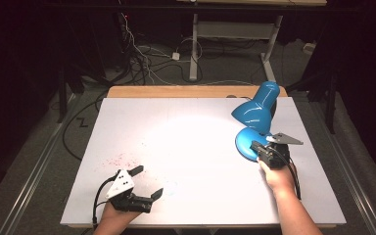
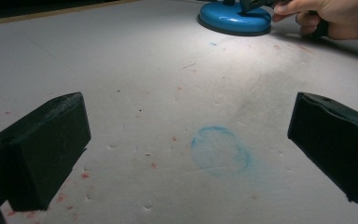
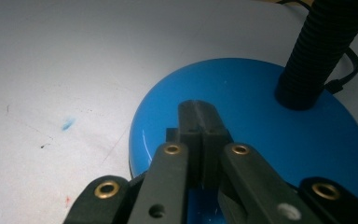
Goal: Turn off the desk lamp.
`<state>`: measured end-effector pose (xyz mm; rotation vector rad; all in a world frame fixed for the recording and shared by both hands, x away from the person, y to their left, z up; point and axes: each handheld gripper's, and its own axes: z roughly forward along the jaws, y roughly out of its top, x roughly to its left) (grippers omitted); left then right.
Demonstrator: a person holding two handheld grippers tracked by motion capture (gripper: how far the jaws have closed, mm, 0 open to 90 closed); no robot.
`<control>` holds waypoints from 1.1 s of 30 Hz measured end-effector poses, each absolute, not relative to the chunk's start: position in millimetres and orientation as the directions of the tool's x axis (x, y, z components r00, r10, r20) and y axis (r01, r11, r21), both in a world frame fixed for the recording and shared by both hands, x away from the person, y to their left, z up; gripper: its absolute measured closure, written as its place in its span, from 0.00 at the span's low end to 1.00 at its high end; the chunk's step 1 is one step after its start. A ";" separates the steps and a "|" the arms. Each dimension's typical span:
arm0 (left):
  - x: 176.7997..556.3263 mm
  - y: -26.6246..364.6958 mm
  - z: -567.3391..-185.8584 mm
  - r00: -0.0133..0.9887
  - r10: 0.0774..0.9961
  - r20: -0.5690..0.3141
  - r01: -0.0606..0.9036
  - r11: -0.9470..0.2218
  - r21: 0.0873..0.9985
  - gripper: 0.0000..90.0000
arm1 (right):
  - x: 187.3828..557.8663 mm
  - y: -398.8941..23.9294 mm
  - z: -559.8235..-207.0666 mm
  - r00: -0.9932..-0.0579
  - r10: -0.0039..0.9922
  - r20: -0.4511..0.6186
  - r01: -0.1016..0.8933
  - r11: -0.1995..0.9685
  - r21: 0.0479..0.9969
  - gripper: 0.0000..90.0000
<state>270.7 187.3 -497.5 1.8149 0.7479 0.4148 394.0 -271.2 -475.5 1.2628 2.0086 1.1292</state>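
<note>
The high view looks forward and down from above the near edge of the white foam-board table (image 1: 196, 147), far enough to take in the whole board and the dark floor behind it. The left gripper view sits low, close to the board, and faces across it; the round glossy blue lamp base (image 2: 235, 21) is far at the upper right of the frame. The right gripper view looks down at the same base (image 3: 279, 140) from very near. The high view shares this base (image 1: 247, 144) at its right centre.
</note>
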 end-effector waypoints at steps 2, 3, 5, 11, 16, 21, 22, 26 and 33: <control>270.5 187.4 -497.6 0.742 0.666 -0.072 0.291 -0.223 0.931 0.00 | 396.4 -278.1 -477.0 -0.390 0.920 0.031 0.496 0.182 0.849 1.00; 270.7 187.4 -497.6 0.742 0.667 -0.072 0.291 -0.223 0.930 0.00 | 396.6 -279.3 -477.0 -0.394 0.918 0.045 0.501 0.173 0.848 1.00; 271.1 187.4 -497.6 0.742 0.666 -0.075 0.294 -0.223 0.929 0.00 | 396.8 -279.1 -476.6 -0.401 0.916 0.029 0.495 0.190 0.848 1.00; 271.1 187.3 -497.5 0.742 0.667 -0.074 0.295 -0.224 0.929 0.00 | 396.4 -278.0 -476.5 -0.400 0.916 0.021 0.492 0.196 0.848 1.00; 271.2 187.6 -497.6 0.741 0.668 -0.078 0.297 -0.221 0.929 0.00 | 396.4 -276.9 -475.7 -0.399 0.917 0.012 0.491 0.203 0.847 1.00; 271.3 187.8 -497.6 0.740 0.668 -0.079 0.297 -0.220 0.929 0.00 | 395.9 -276.6 -475.3 -0.402 0.915 0.018 0.491 0.199 0.848 1.00; 271.3 187.8 -497.6 0.740 0.668 -0.079 0.298 -0.220 0.929 0.00 | 394.3 -274.2 -475.0 -0.408 0.913 0.015 0.488 0.204 0.849 1.00; 271.4 187.9 -497.6 0.740 0.668 -0.080 0.299 -0.219 0.929 0.00 | 389.1 -269.2 -471.5 -0.430 0.903 0.006 0.467 0.217 0.857 1.00; 271.2 187.7 -497.6 0.741 0.667 -0.077 0.296 -0.221 0.929 0.00 | 375.3 -263.8 -465.3 -0.460 0.888 0.011 0.437 0.216 0.873 1.00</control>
